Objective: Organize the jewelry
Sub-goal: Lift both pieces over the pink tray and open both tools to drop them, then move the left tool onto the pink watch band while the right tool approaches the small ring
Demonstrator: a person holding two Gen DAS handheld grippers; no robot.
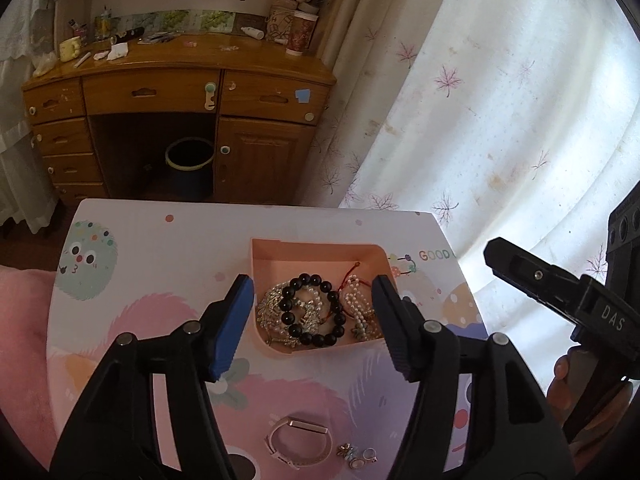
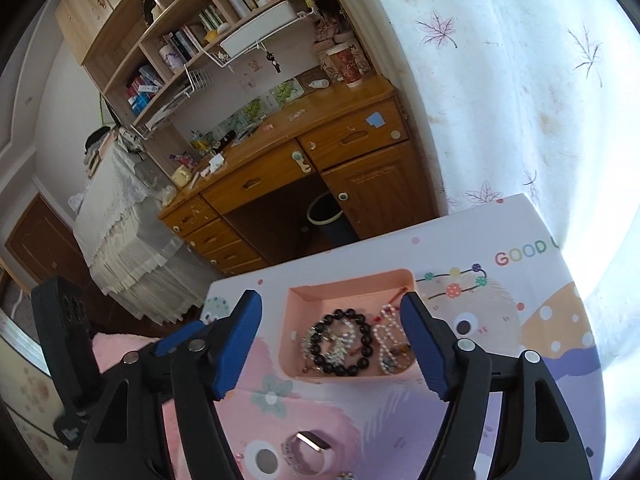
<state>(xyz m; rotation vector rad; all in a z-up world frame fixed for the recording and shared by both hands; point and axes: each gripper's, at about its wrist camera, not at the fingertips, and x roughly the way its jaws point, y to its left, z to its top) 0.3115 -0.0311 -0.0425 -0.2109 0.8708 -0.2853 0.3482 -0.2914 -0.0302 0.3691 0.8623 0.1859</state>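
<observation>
The jewelry is mostly gathered in a shallow pink tray (image 1: 316,254) that sits on the cartoon-printed bench (image 1: 152,264): a black bead bracelet (image 1: 316,308) lies on top of a tangle of sparkly silver pieces (image 1: 276,304), and just to its right a pearl strand (image 1: 358,304) lies heaped with a thin red cord (image 1: 347,278) trailing toward the tray's far wall. Nearer to the person, outside the tray, a pale pink watch-style band (image 1: 298,438) lies on the bench, and just beside it on the right sits a small cluster of rings (image 1: 358,454). The left hand-held gripper (image 1: 314,320) hangs above the tray with its blue-padded fingers (image 1: 232,328) spread wide apart, holding nothing, one finger over each side of the tray. The right hand-held gripper (image 2: 332,340) is likewise spread wide and empty over the same tray, framing the black bead bracelet and the pearl strand between its fingers; from the left wrist view it shows at the right edge, with the person's right hand (image 1: 562,380) wrapped around its handle. Beyond the bench stands a wooden desk (image 1: 180,92) cluttered on top, with a dark bin (image 1: 188,160) in its knee space, and a white leaf-patterned curtain (image 1: 500,100) hangs to the right.
</observation>
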